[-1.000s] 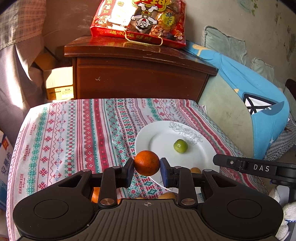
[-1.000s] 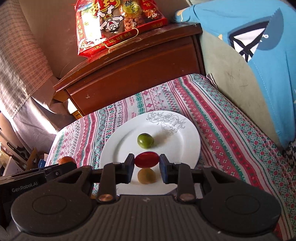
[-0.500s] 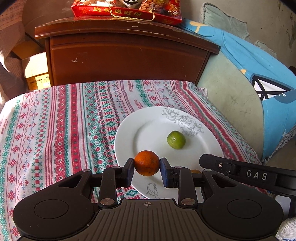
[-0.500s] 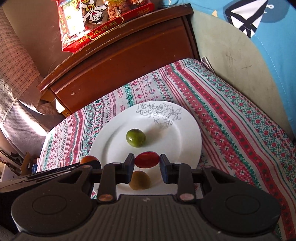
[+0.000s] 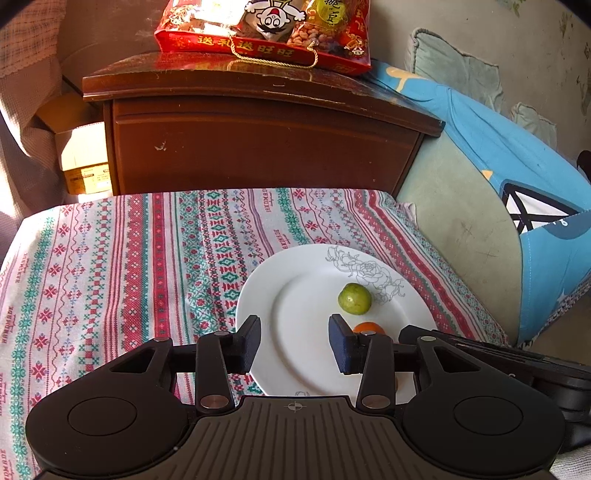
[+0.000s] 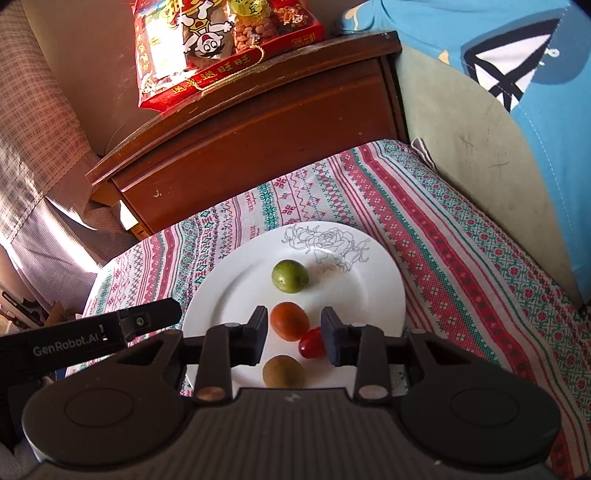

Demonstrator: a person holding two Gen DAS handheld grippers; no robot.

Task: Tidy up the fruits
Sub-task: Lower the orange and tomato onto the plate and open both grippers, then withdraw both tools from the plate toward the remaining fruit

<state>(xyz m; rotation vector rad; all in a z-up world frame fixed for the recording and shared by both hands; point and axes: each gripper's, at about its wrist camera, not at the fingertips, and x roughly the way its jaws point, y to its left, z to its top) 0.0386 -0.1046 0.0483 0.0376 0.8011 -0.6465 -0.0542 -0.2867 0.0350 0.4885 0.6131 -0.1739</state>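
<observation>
A white plate (image 6: 373,291) with a rose drawing sits on the patterned cloth. On it lie a green fruit (image 6: 290,276), an orange fruit (image 6: 290,320), a red cherry tomato (image 6: 312,342) and a brown kiwi (image 6: 283,371). My right gripper (image 6: 293,338) is open just above the plate, the tomato by its right finger. My left gripper (image 5: 293,343) is open and empty over the plate (image 5: 295,295). The green fruit (image 5: 354,299) lies ahead of it. The orange fruit (image 5: 367,326) peeks out behind its right finger.
A dark wooden cabinet (image 5: 258,140) stands behind the table with a red snack bag (image 5: 266,29) on top. A blue cushion (image 5: 517,177) lies to the right. A cardboard box (image 5: 83,162) sits at the left of the cabinet.
Both grippers have opened. The orange fruit left my left gripper and the cherry tomato left my right gripper; both now lie on the plate. Both grippers have pulled back a little.
</observation>
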